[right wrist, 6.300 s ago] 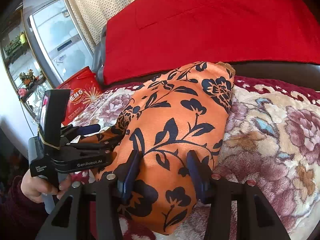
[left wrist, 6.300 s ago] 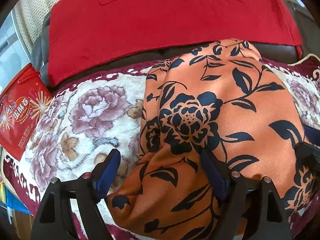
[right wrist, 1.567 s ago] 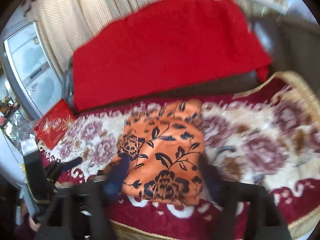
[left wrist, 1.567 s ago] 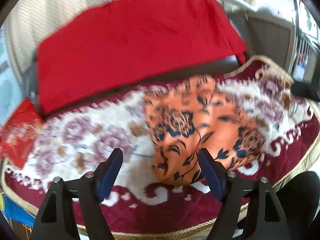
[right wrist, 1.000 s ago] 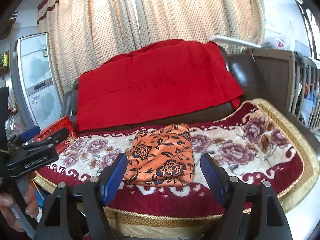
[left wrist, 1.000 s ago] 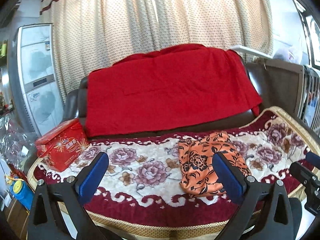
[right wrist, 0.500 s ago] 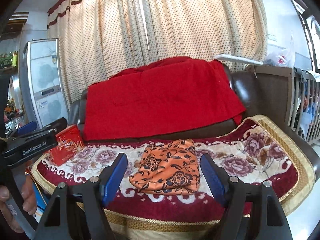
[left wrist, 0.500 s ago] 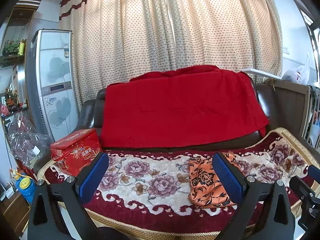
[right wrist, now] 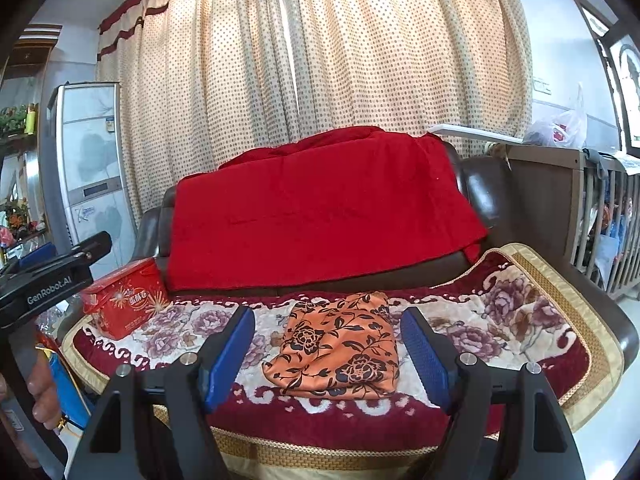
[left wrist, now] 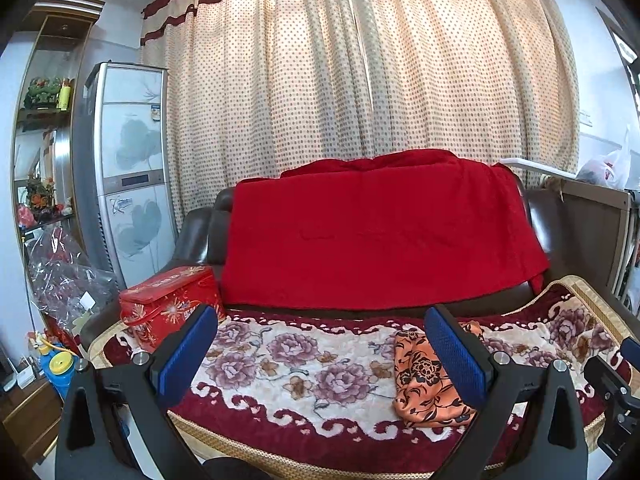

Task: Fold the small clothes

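On floral sofa cover (right wrist: 500, 320), one folded orange garment (right wrist: 340, 344), two spread grippers, left gripper (left wrist: 320, 354), right gripper (right wrist: 330, 354)

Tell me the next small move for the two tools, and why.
Probably keep both back and stop. The orange floral garment lies in a compact folded bundle on the flowered blanket, and the left tool and right tool are open, empty and well clear of it.

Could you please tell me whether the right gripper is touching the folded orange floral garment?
Apart. The right wrist view shows the right gripper open, in front of the sofa, the orange floral garment lying untouched beyond.
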### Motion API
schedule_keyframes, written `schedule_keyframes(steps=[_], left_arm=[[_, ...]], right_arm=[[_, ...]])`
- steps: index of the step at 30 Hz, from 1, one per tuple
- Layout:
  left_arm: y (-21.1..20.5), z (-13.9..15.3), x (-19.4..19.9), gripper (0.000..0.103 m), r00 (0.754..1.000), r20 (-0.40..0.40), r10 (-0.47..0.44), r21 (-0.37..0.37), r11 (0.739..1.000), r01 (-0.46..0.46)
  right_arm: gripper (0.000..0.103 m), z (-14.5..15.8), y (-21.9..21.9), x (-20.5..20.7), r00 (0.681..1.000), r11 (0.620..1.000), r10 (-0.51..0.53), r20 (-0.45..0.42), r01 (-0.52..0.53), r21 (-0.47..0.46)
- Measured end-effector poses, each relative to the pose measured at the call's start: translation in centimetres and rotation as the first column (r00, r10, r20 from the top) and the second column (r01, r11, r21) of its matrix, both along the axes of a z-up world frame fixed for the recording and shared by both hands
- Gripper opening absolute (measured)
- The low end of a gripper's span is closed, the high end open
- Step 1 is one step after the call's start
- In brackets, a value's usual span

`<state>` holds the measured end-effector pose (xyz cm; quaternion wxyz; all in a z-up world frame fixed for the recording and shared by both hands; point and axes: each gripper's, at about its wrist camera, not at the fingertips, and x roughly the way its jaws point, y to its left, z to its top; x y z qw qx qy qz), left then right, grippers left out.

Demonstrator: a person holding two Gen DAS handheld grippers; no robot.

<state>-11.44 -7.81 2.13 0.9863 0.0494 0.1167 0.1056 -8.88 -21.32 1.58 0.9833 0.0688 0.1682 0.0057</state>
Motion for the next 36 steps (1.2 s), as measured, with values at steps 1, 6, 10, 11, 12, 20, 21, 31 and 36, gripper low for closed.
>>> schedule_keyframes(steps=[1,6,10,11,12,20,21,31,36], left_arm=[[0.1,0.0,0.0,0.103,1.000,0.000,0.001,0.000,1.000,-0.001],[0.5,0.2,-0.4,0.103,1.000,0.004,0.004,-0.004,1.000,-0.004],[0.8,0.4,-0.8,0.103,1.000,0.009,0.004,-0.013,1.000,-0.004],[0.9,0.4,-0.9,0.103,1.000,0.010,0.003,-0.013,1.000,-0.002],[0.9,0.4,-1.0,0.103,1.000,0.011,0.000,-0.013,1.000,0.000],[1.0,0.7,-1.5,0.103,1.000,0.025,-0.017,-0.013,1.000,0.017],[1.0,0.7,-1.5,0.103,1.000,0.025,-0.018,-0.012,1.000,0.018],[0.8,0.4,0.0,0.103,1.000,-0.002,-0.022,-0.011,1.000,0.022],[0.6,-0.5,2.6,0.103,0.998,-0.045,-0.043,-0.018,0.999,0.043]], right_arm=[[0.078,0.0,0.1,0.0,1.000,1.000,-0.001,0.001,0.001,-0.003],[0.078,0.6,0.8,-0.4,1.000,1.000,-0.008,0.012,0.008,-0.017],[0.078,1.0,1.1,-0.6,1.000,1.000,-0.006,0.020,0.006,-0.023],[0.078,1.0,1.2,-0.6,1.000,1.000,-0.005,0.021,0.006,-0.024],[0.078,1.1,1.3,-0.7,1.000,1.000,-0.003,0.023,0.004,-0.027],[0.078,1.3,1.5,-0.3,1.000,0.999,0.006,0.026,-0.005,-0.042],[0.078,1.3,1.5,-0.3,1.000,0.999,0.005,0.024,-0.004,-0.040],[0.078,1.4,1.3,1.4,1.000,0.999,-0.009,0.014,0.009,-0.032],[0.078,1.0,0.6,3.8,1.000,0.999,-0.016,-0.010,0.016,-0.033]])
